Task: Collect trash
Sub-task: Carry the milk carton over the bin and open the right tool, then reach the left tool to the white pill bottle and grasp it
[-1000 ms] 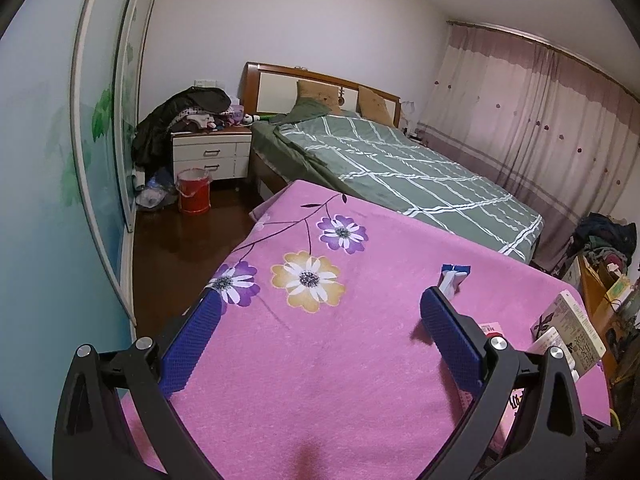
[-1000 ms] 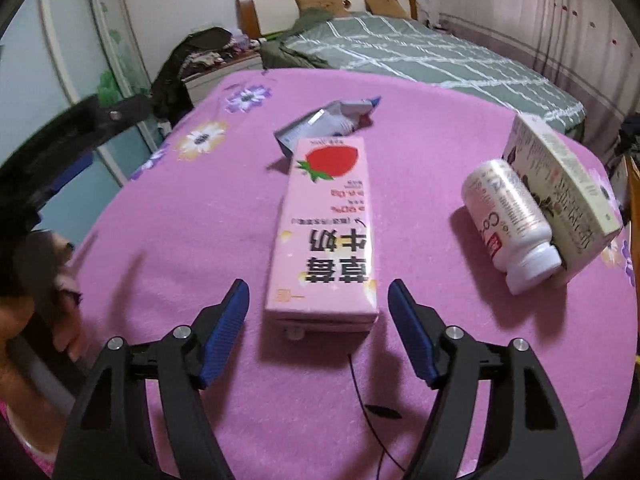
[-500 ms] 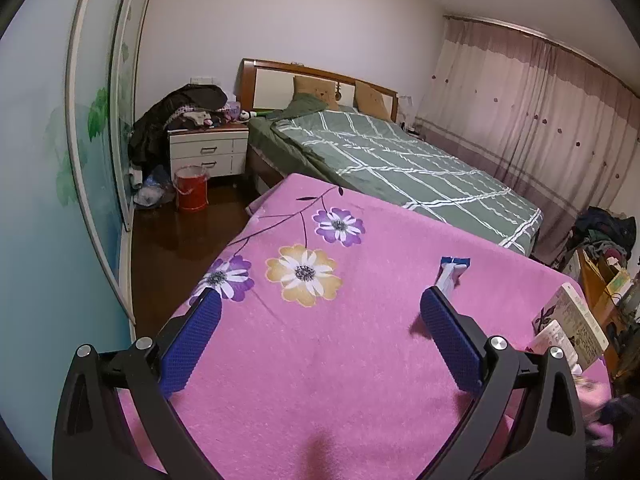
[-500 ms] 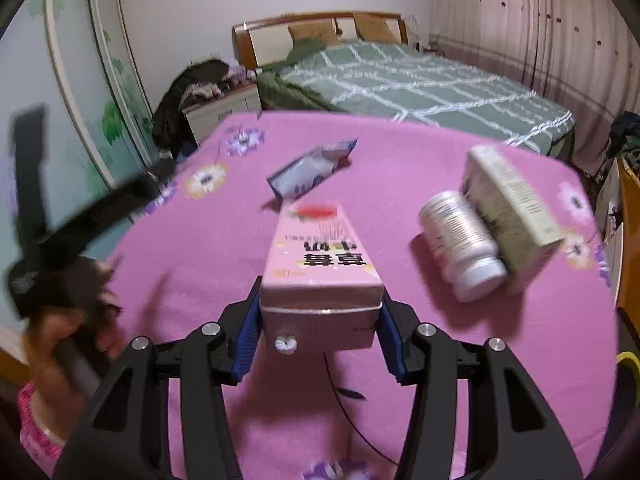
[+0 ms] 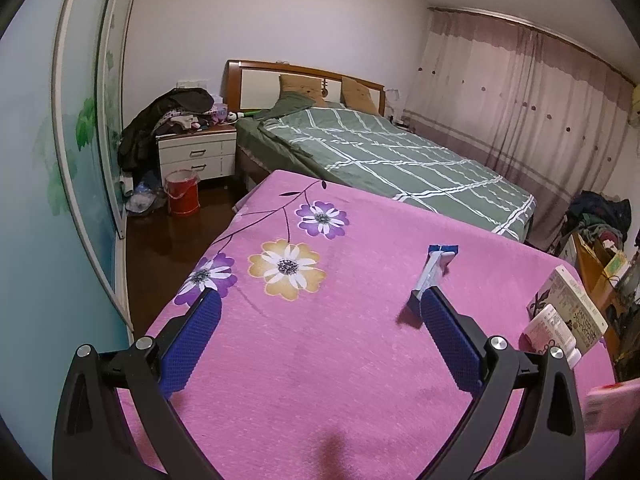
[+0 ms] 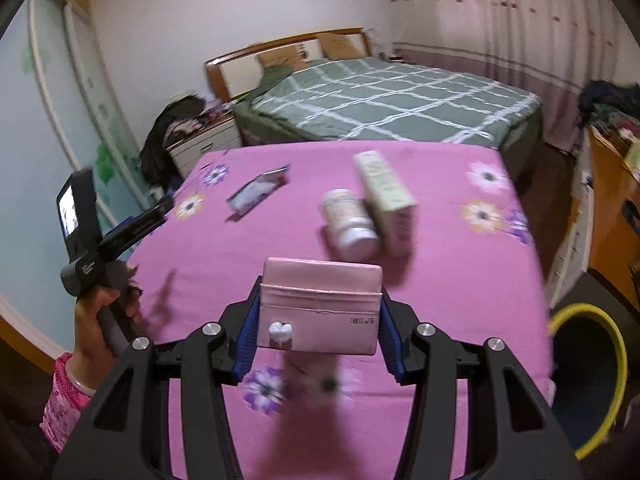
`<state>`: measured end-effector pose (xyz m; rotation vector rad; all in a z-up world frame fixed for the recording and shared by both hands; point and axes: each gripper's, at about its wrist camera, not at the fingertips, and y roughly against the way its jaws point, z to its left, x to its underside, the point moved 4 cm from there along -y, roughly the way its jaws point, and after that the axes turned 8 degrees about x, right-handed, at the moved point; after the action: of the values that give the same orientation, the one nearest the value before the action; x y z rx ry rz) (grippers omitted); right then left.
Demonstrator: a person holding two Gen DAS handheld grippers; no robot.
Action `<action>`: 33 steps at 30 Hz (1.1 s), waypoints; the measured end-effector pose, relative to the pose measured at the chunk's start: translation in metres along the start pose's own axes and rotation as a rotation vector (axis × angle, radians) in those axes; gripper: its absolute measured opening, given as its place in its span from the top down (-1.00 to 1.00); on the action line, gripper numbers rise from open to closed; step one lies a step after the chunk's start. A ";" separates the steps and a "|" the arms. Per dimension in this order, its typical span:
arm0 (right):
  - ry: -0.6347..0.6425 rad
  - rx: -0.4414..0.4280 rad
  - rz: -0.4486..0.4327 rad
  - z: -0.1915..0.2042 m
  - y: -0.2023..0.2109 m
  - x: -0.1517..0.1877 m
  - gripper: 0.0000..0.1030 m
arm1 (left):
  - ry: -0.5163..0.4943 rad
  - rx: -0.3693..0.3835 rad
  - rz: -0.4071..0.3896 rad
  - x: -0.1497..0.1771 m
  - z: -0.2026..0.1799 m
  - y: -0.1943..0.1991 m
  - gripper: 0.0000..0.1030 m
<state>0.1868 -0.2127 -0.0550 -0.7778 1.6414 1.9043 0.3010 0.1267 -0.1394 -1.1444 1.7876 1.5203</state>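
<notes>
My right tool (image 6: 318,322) is clamped across the pink rectangular milk carton (image 6: 319,307), lifted off the pink flowered worktop (image 6: 440,280); it looks light, crushable, best gripped on its broad sides. My left tool (image 5: 320,328) gapes empty. Left behind: one white bottle (image 6: 349,224) and one cream box (image 6: 386,194) at twelve o'clock, one foil wrapper (image 6: 256,192) at eleven.

Dim indoor light; right view motion-blurred; fisheye-warped edges.

A pink floral tablecloth (image 6: 460,264) covers the table; a wrapper (image 6: 256,194), white bottle (image 6: 350,220) and box (image 6: 386,196) lie on it.
</notes>
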 end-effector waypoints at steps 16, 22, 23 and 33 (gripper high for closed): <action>-0.269 0.414 0.065 -0.187 0.050 0.041 0.05 | -0.089 0.074 0.012 0.006 -0.025 0.001 -0.90; -0.331 0.453 0.102 -0.222 0.038 0.058 -0.13 | -0.147 0.149 0.036 0.012 -0.045 -0.001 -0.90; -0.334 0.450 0.101 -0.224 0.038 0.058 -0.13 | -0.158 0.157 0.037 0.013 -0.048 -0.001 -0.90; -0.312 0.390 0.108 -0.211 0.024 0.059 -0.16 | -0.323 0.349 0.123 0.032 -0.109 0.000 -0.90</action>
<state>0.1480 -0.4242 -0.1026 -0.2269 1.7962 1.5988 0.2992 0.0130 -0.1407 -0.5940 1.8273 1.3019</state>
